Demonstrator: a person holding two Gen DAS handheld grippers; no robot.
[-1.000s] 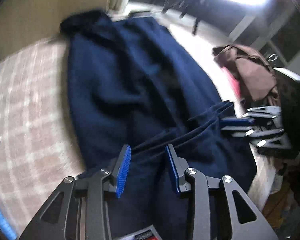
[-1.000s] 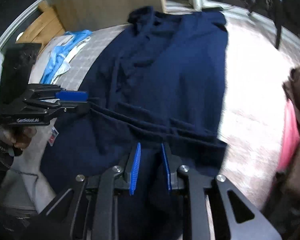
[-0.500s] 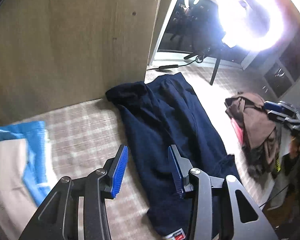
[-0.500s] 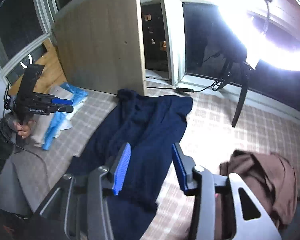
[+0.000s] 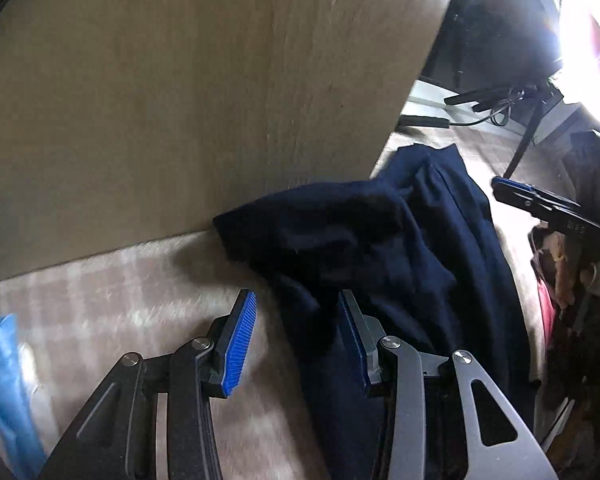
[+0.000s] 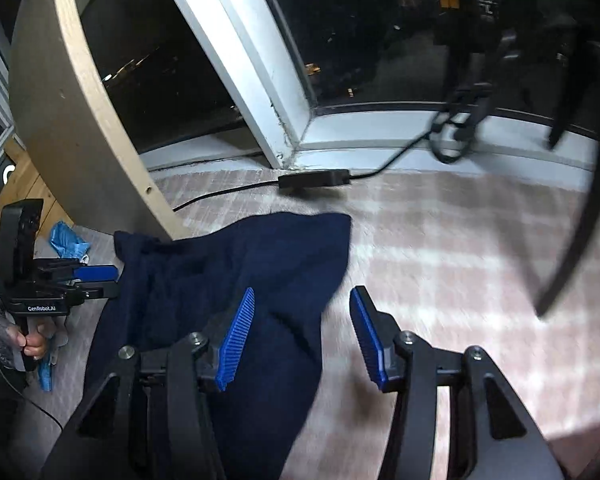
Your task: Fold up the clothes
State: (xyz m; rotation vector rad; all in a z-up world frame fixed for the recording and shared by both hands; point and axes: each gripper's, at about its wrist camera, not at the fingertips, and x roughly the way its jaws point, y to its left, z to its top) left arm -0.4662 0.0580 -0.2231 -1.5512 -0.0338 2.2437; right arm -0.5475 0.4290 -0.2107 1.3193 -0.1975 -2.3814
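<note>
Checked bedspread (image 6: 440, 248) under night window (image 6: 380, 40), wooden panel (image 5: 180, 100) at back. Navy garment (image 6: 236, 280) flat, long axis running away toward far edge by panel. Left gripper (image 5: 296, 340) part open, far left corner just ahead, nothing clamped. Right gripper (image 6: 302, 334) opening, empty, straddling garment's right edge. Each about equally near its own corner.

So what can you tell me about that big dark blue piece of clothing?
The navy garment is soft, wrinkly cloth, lying stretched out on the checked pinkish cover. Its far end is bunched up against a wooden board. Neither gripper is squeezing it: the left gripper and the right gripper sit over its edges, jaws apart.
</note>
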